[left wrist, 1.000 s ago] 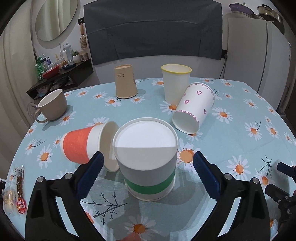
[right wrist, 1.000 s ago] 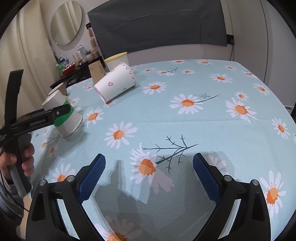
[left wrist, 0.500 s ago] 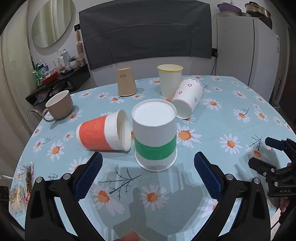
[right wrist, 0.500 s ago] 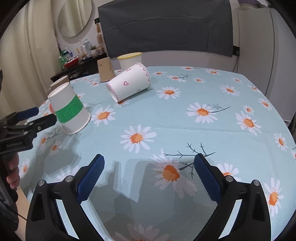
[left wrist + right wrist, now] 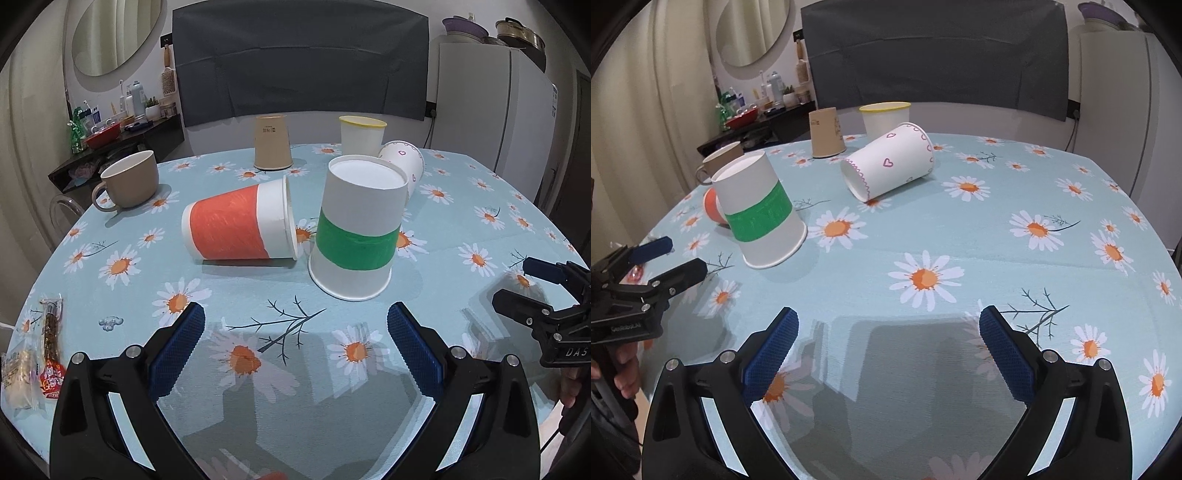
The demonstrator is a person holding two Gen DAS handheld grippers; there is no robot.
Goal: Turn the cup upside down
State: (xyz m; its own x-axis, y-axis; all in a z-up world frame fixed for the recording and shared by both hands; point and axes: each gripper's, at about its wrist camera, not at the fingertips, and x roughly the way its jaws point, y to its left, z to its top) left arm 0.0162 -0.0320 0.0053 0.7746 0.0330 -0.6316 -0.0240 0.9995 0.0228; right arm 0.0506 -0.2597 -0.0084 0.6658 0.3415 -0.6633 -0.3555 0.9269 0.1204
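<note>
Left wrist view: left gripper (image 5: 295, 332) gapes wide, empty, near the table's front edge; right gripper (image 5: 886, 336) likewise. Beyond sits the white paper cup with green band (image 5: 356, 229), mouth down on the daisy-print table (image 5: 480, 206). A careless nudge could topple it against the orange-banded paper cup lying sideways (image 5: 240, 225), almost touching its left side.

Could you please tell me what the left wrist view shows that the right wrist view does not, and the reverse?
Only the left wrist view shows the snack packets at the table's edge, the full orange-banded cup lying on its side, and the open left gripper from behind. Only the right wrist view shows the heart cup in full on its side, and the open right gripper from behind. Both show the green-banded cup standing upside down, the brown cup, the yellow-rimmed cup and the mug.
</note>
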